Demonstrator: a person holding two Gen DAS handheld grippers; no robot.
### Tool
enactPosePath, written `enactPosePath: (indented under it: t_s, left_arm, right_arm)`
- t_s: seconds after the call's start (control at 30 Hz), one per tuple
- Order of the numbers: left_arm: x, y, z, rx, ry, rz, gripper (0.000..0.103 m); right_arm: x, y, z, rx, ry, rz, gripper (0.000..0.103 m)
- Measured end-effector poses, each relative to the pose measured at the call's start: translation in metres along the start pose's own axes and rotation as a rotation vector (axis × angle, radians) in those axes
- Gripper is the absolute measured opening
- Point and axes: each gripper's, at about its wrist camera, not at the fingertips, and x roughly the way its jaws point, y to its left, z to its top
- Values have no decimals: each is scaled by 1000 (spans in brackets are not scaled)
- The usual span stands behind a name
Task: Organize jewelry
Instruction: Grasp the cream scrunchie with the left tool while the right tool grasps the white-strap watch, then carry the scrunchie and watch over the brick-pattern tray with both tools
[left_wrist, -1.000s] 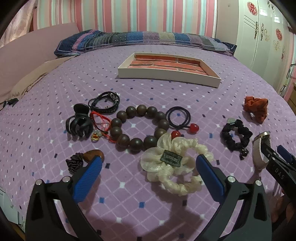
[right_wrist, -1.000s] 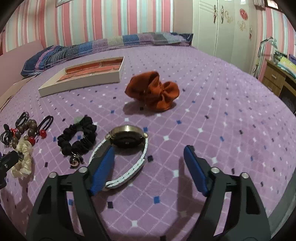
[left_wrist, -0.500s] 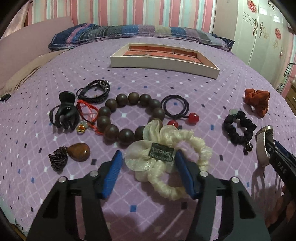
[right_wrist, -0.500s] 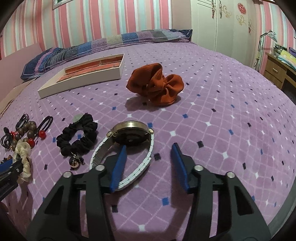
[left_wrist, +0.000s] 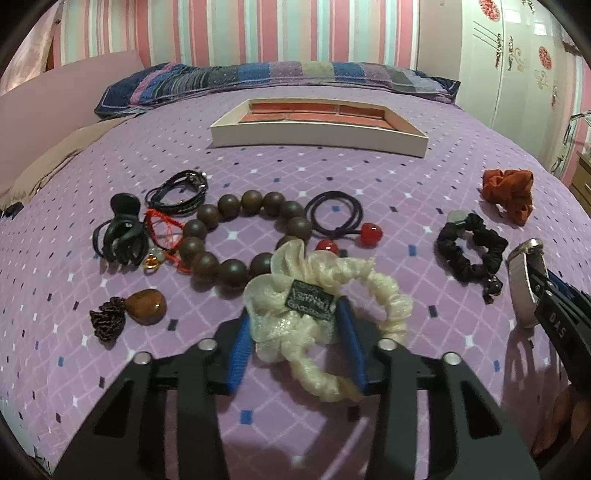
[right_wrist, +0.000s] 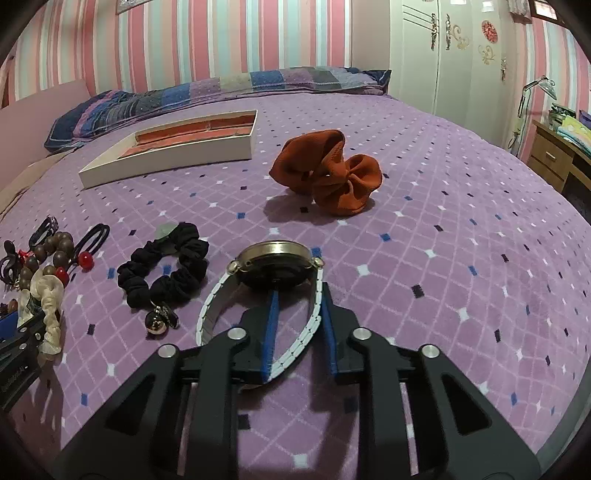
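My left gripper (left_wrist: 295, 317) is shut on the cream scrunchie (left_wrist: 325, 295), its blue fingers (left_wrist: 240, 343) pressing the ruffled bow with the dark label. My right gripper (right_wrist: 297, 295) is shut on the white strap of the watch (right_wrist: 277, 258), which has a gold case; it also shows in the left wrist view (left_wrist: 524, 280). The white jewelry tray (left_wrist: 317, 138) with a reddish lining lies far back on the purple bed, and shows in the right wrist view (right_wrist: 166, 158) too.
On the bed lie a wooden bead bracelet (left_wrist: 236, 240), black claw clip (left_wrist: 122, 229), red cord (left_wrist: 162, 229), black cords (left_wrist: 181, 192), black hair tie with red beads (left_wrist: 340, 218), brown pendant (left_wrist: 146, 306), black scrunchie (right_wrist: 166, 269) and rust scrunchie (right_wrist: 328, 173). A pillow (left_wrist: 258, 79) lies behind.
Both grippers have moved forward and closed: the left onto the cream scrunchie, the right onto the watch strap. The other items have not moved.
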Motion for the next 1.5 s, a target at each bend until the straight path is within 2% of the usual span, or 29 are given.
enactPosePath:
  t_s: [0.23, 0.4, 0.8, 0.93, 1.0, 1.17, 1.3, 1.4, 1.5]
  left_arm:
    - [2, 5, 2, -49, -5, -35, 31]
    - [-2, 0, 0, -24, -33, -34, 21]
    - [-12, 6, 14, -13, -68, -52, 17]
    - [-22, 15, 24, -22, -92, -62, 17]
    - [-24, 16, 32, -7, -105, -55, 17]
    - [-21, 26, 59, -38, -109, -115, 17]
    - [-12, 29, 89, -27, -142, -108, 17]
    - [2, 33, 115, -41, -137, -128, 17]
    - [15, 35, 143, -38, -145, -135, 17]
  right_arm:
    - [0, 10, -2, -43, -27, -68, 14]
    - [-2, 17, -3, -80, -50, -97, 12]
    - [-13, 14, 8, -69, -66, -30, 8]
    - [-14, 13, 14, -76, -67, 16, 8]
    - [-13, 13, 19, -76, -61, 36, 8]
    - [-6, 18, 39, -53, -52, 76, 8]
    - [2, 27, 63, -49, -60, 106, 8]
    - [10, 35, 88, -45, -75, 137, 8]
    - [25, 46, 127, -37, -94, 159, 8]
